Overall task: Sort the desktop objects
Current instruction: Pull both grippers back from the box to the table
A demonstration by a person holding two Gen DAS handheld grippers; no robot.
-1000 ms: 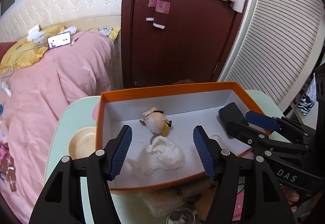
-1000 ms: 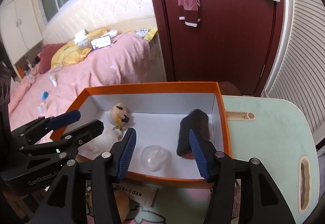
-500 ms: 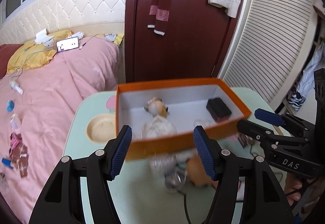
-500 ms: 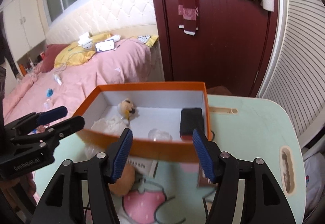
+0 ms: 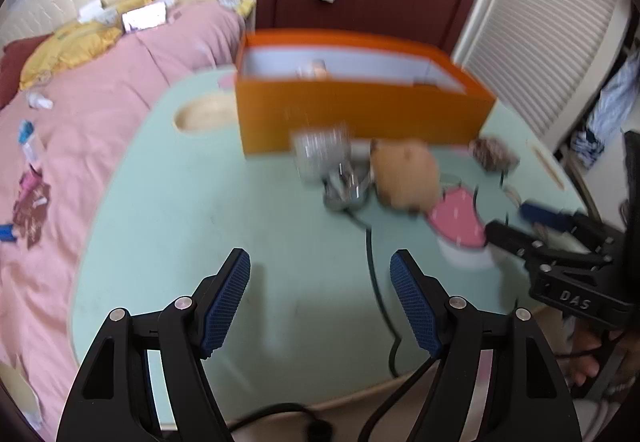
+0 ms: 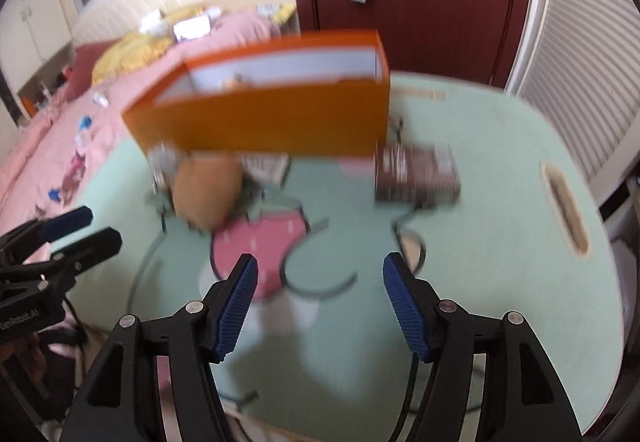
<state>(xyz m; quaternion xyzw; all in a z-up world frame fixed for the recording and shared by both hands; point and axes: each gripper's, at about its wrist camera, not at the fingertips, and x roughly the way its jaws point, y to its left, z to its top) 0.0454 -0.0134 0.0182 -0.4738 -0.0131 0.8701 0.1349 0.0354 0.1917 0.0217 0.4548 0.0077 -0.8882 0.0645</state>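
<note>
Desktop clutter sits at twelve o'clock from both tools, bunched against the near wall of one orange box [image 5: 360, 113] on the mint table [image 5: 200, 242], likely gathered there for short transfers. Left to right: one clear crinkled object [image 5: 320, 153], one tan plush [image 5: 404, 173], one dark patterned packet [image 6: 416, 177]. Left gripper [image 5: 320, 298] is spread and empty; right gripper [image 6: 320, 302], at three o'clock, likewise. One black cable [image 5: 372, 266] trails toward the table's near edge.

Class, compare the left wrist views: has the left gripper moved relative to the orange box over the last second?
Yes. The left gripper has pulled back toward the near table edge: earlier its jaws framed the orange box, which now sits far ahead across bare green table.
</note>
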